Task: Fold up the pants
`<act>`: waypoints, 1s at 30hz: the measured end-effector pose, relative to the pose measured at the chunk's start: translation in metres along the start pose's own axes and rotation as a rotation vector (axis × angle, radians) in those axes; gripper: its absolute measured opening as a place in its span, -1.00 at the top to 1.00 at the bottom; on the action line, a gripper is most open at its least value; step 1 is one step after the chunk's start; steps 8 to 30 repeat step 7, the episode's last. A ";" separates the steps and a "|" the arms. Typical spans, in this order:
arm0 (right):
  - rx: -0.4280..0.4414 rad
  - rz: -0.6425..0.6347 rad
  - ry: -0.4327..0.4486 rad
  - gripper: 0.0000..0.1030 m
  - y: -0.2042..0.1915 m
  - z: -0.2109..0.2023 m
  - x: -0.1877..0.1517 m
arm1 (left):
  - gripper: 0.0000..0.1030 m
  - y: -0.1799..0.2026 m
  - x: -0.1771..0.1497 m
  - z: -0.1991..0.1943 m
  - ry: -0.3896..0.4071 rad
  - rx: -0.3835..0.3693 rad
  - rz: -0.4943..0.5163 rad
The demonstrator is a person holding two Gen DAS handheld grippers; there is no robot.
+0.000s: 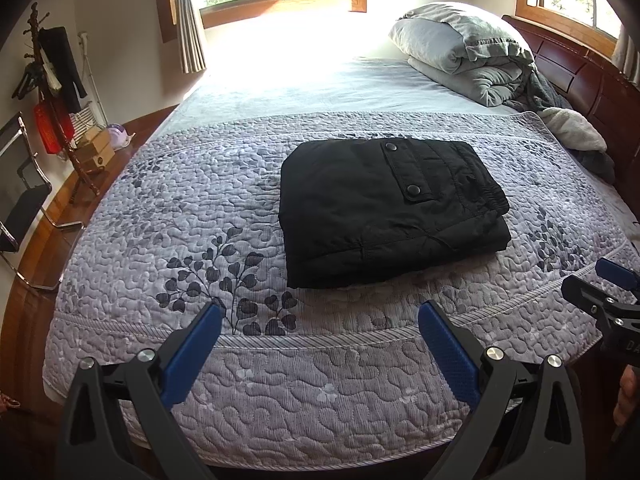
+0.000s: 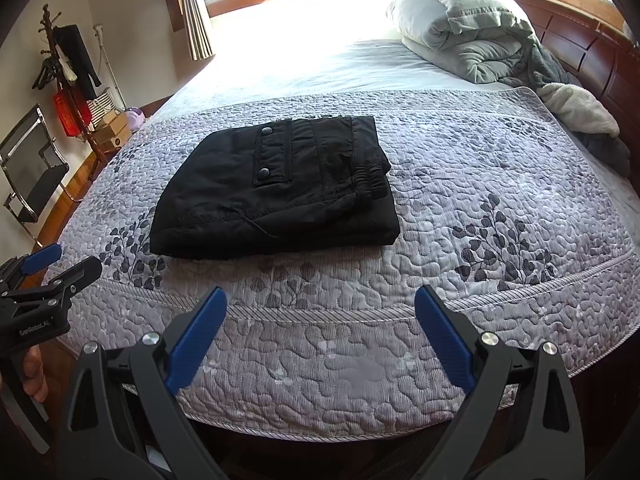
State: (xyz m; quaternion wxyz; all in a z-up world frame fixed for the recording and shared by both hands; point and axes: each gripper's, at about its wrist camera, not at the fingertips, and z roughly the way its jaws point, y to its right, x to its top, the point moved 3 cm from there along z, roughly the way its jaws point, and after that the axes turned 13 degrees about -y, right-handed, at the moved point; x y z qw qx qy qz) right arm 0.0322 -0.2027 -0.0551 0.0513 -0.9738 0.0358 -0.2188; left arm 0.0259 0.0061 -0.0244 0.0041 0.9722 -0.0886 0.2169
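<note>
Pants of black padded fabric [image 1: 392, 208] are seen folded into a compact rectangle on the grey quilted, leaf-patterned bedspread [image 1: 200, 240], lying toward twelve o'clock of the left gripper [image 1: 320, 334] and toward eleven o'clock of the right gripper [image 2: 320, 320]. A snap-buttoned pocket flap is turned upward. Both grippers are held above the near edge of the bed, blue-padded fingers spread wide apart, nothing clamped and nothing touched. Folding appears complete; whether the hidden lower layers are evenly stacked cannot be judged. At most, a final smoothing may be left. Rolled grey bedding [image 2: 472, 28] is piled near the headboard, well apart.
</note>
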 end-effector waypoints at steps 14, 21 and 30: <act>0.000 0.003 -0.007 -0.84 0.001 0.002 0.000 | -0.93 0.000 0.000 0.002 -0.012 0.005 -0.002; 0.000 0.003 -0.007 -0.84 0.001 0.002 0.000 | -0.93 0.000 0.000 0.002 -0.012 0.005 -0.002; 0.000 0.003 -0.007 -0.84 0.001 0.002 0.000 | -0.93 0.000 0.000 0.002 -0.012 0.005 -0.002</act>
